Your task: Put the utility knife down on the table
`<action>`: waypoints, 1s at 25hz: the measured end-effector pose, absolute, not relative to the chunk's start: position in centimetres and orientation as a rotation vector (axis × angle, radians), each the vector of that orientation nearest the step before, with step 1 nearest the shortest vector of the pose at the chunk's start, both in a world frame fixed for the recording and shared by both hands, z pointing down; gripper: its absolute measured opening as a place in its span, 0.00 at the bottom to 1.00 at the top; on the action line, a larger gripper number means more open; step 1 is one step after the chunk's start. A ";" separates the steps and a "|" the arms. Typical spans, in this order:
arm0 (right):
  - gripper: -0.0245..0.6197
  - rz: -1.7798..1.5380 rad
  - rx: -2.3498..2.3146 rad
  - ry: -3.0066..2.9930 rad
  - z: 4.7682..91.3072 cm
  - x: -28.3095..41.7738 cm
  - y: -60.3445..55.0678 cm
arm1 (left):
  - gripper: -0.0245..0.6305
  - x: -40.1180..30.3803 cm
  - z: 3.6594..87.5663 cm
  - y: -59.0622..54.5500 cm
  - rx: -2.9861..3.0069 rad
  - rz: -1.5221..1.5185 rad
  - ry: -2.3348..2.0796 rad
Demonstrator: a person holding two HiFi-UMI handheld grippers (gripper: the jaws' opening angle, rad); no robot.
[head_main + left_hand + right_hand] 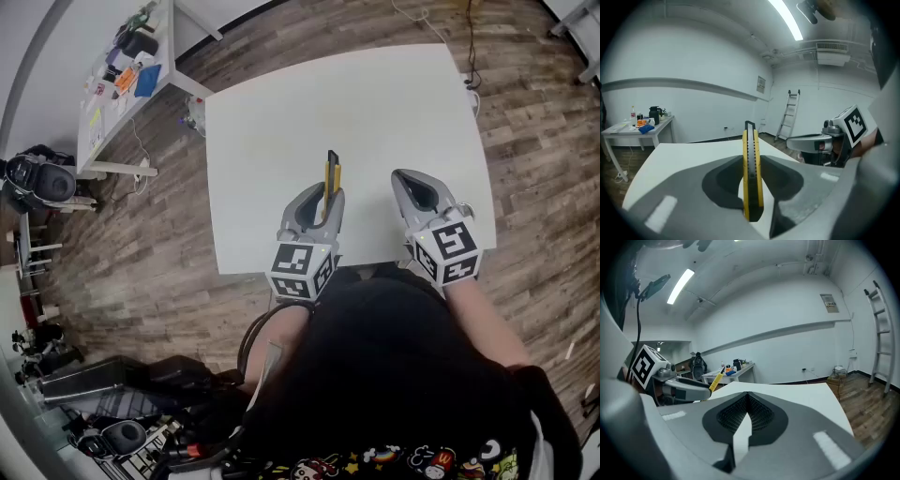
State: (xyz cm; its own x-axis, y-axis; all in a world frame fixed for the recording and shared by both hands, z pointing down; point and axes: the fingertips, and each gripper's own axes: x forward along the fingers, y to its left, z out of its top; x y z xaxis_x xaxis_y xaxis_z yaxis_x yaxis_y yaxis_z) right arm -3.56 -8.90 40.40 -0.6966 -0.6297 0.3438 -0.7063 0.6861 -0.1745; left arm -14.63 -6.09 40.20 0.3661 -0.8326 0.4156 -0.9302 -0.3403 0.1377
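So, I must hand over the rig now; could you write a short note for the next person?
Left gripper: shut on the knife, which points forward over the table's near side.
Right gripper: shut, empty, beside it over the table.
Done: knife not yet set down.
Left to do: lower the knife onto the table, open the jaws, draw back.

1. A lab-like workroom is indicated by bare white walls point(693, 61) and a strip light point(785, 18).
2. A ladder point(791, 112) is leaned against the wall.
3. A side table point(161, 52) is cluttered with supplies point(131, 58).
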 end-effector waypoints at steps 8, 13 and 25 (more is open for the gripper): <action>0.07 0.457 1.069 -2.670 40.7 -2.1 -9.0 | 0.22 -12.7 41.1 -6.2 2.309 0.440 -1.512; 0.08 0.466 1.087 -2.665 40.9 -1.4 -9.3 | 0.22 -10.8 43.8 -6.7 2.448 0.684 -1.357; 0.08 0.578 1.149 -2.604 42.7 1.9 -9.0 | 0.22 -6.6 53.1 -7.7 2.406 1.044 -1.025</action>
